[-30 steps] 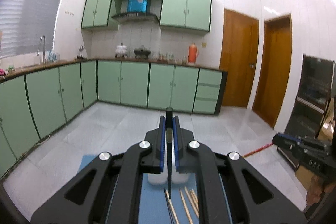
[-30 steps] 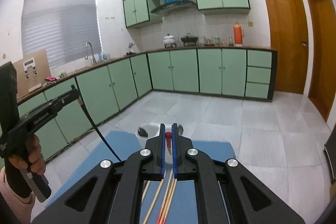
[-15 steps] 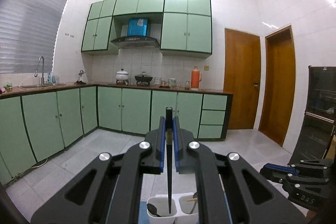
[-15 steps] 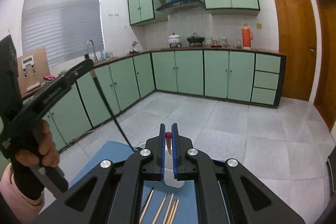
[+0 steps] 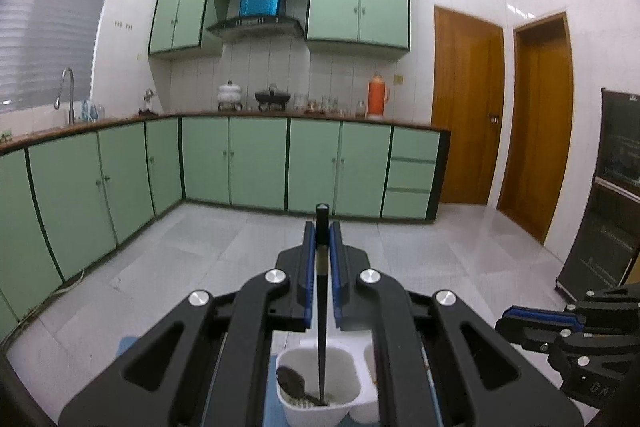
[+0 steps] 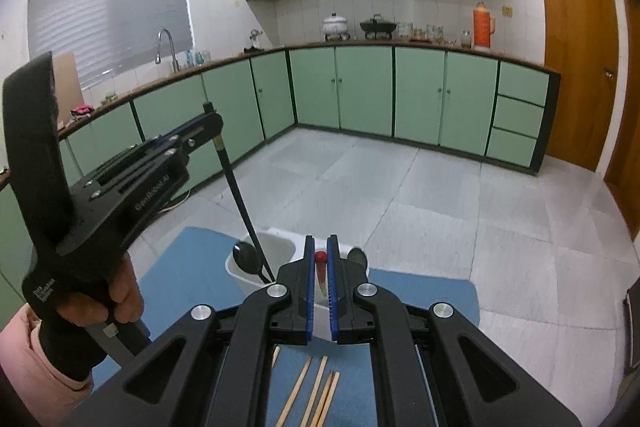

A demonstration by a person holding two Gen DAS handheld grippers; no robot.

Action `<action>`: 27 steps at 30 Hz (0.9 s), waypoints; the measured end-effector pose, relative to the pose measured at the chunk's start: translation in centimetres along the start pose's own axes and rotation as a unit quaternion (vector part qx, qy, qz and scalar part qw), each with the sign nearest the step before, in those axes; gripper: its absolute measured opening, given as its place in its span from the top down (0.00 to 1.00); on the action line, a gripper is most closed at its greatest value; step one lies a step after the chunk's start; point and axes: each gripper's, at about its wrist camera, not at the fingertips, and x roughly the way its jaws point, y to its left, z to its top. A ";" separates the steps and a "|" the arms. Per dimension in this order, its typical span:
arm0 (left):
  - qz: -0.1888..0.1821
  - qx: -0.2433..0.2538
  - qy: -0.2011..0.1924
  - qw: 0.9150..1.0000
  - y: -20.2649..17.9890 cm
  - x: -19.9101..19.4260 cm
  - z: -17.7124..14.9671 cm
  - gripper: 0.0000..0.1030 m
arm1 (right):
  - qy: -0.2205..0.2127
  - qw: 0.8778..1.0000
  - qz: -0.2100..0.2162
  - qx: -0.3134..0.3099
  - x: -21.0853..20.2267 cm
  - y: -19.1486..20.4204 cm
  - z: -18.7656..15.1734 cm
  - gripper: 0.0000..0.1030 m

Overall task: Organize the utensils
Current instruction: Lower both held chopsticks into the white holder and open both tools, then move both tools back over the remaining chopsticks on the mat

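My left gripper (image 5: 322,233) is shut on a black chopstick (image 5: 321,311). The chopstick hangs point down, its tip inside the left compartment of a white utensil holder (image 5: 316,409) that has a black spoon (image 5: 292,381) in it. In the right wrist view the left gripper (image 6: 210,123), its chopstick (image 6: 244,203), the holder (image 6: 276,247) and the spoon (image 6: 246,259) all show. My right gripper (image 6: 320,257) is shut on a red-tipped chopstick (image 6: 320,265) held upright over the holder's right compartment. Several wooden chopsticks (image 6: 316,391) lie on the blue mat (image 6: 420,295).
The holder stands at the far edge of the blue mat, over a grey tiled floor. A second spoon (image 6: 357,257) stands in the right compartment. Green cabinets line the back and left walls. A black appliance (image 5: 616,187) stands at the right.
Both grippers have lifted and tilted forward. The black chopstick's tip has gone down into the holder's left compartment. The red-tipped chopstick has come over the holder.
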 end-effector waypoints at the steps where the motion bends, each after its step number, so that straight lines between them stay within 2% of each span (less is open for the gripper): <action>1: 0.000 -0.002 0.006 1.000 0.3 0.3 -0.3 0.94 | 0.004 1.000 0.000 0.000 0.3 0.0 -0.1 0.95; 5: -0.001 -0.002 0.037 0.999 1.1 1.3 -2.0 0.93 | 0.009 1.000 0.017 0.000 0.4 0.0 -0.6 0.94; 6: -0.002 -0.001 0.041 0.999 1.2 1.3 -2.3 0.91 | 0.008 1.000 0.017 0.003 0.3 0.0 -0.7 0.94; 8: -0.003 -0.001 0.045 0.999 1.4 0.8 -2.5 0.79 | 0.005 1.000 0.017 0.006 0.0 -0.3 -0.8 0.91; 10: -0.004 -0.005 0.038 0.999 1.7 -0.1 -2.4 0.58 | -0.004 1.000 0.010 0.017 -0.9 -0.6 -1.2 0.76; 11: -0.006 -0.008 0.033 0.999 1.8 -0.8 -2.3 0.56 | -0.011 1.000 0.006 0.023 -1.4 -0.8 -1.3 0.69; 17: -0.004 -0.011 0.011 1.000 2.0 -5.1 -1.7 0.34 | -0.051 0.997 -0.027 0.044 -5.4 -1.7 -3.0 0.43; 19: 0.004 -0.010 0.006 1.000 1.9 -6.8 -1.9 0.22 | -0.063 0.996 -0.042 0.046 -6.8 -1.6 -4.1 0.34; 22: 0.008 -0.015 0.009 1.000 2.0 -9.1 -2.6 0.17 | -0.072 0.995 -0.059 0.046 -8.7 -1.3 -6.1 0.28; 27: 0.014 -0.009 0.038 0.999 1.6 -12.5 -5.4 0.13 | -0.066 0.993 -0.074 0.060 -10.8 -0.8 -10.2 0.22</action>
